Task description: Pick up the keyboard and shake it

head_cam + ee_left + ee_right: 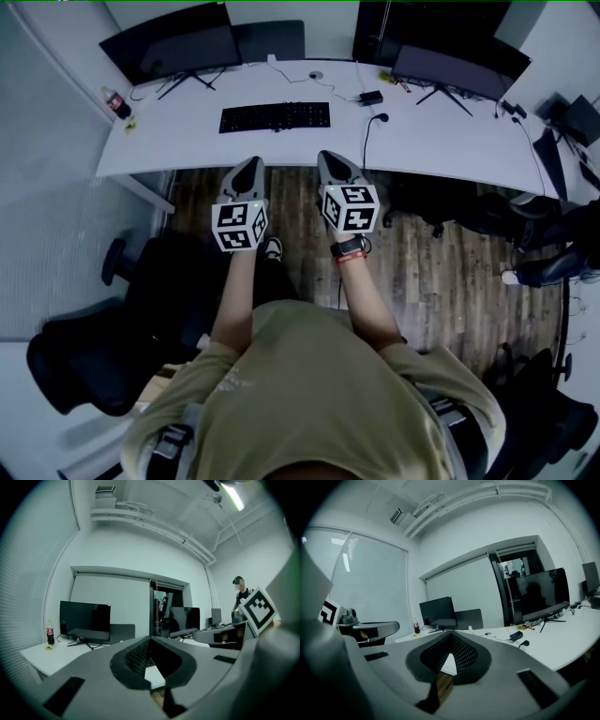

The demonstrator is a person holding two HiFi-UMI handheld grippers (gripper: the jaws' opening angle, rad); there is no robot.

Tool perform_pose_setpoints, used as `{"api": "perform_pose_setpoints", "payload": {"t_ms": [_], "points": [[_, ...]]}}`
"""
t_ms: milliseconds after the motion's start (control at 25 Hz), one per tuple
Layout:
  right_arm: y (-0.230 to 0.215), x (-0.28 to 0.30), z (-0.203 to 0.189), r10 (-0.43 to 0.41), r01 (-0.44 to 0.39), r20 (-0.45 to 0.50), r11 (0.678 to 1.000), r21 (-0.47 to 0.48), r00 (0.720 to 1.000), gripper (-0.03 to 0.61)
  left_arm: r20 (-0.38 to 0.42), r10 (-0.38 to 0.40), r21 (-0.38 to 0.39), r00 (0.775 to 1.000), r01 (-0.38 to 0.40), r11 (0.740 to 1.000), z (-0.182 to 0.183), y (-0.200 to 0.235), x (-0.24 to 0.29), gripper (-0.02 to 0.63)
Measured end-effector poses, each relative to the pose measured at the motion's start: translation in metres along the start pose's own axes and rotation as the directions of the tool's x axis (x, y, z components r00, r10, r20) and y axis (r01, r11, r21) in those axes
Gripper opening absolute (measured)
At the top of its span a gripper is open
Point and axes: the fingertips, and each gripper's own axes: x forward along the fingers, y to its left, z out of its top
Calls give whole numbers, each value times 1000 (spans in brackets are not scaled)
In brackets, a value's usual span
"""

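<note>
A black keyboard (275, 117) lies flat on the white desk (206, 150), near its middle and a little left. My left gripper (249, 167) hangs over the wooden floor just short of the desk's front edge, jaws shut with nothing between them. My right gripper (330, 159) is beside it to the right, also shut and empty. Both point toward the desk, with the keyboard a short way beyond their tips. In the left gripper view the jaws (151, 640) meet at their tips; the same shows in the right gripper view (451, 634).
Two dark monitors (173, 45) (450, 66) stand at the back of the desk. A cola bottle (116, 101) is at the far left, a mouse with cable (379, 118) and a small adapter (371, 97) right of the keyboard. Black office chairs (122, 319) stand on both sides of me.
</note>
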Motion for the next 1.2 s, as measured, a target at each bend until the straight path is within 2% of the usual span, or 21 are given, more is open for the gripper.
{"api": "perform_pose_setpoints", "payload": {"t_ms": [120,320,600,760,960,1200], "points": [[-8,41,8,-22,22,-1,1000,12,1000,23,-13,-16,-1,1000,16,1000,0,27,35,20],[-6,116,17,-31,32,-27,999,42,999,23,-22,-55,-90,998,53,995,9,79,99,20],[-21,203,43,-64,65,-27,998,28,998,25,-67,-91,-64,994,87,994,9,128,181,20],[-25,248,40,-63,65,-60,997,34,996,25,-80,-102,-60,992,97,993,0,156,216,20],[-28,300,35,-70,75,-99,996,47,993,25,-74,-78,-63,994,73,995,-2,197,253,20],[-29,351,28,-87,94,-133,994,54,987,25,-130,-100,-78,987,90,993,-15,237,288,20]]}}
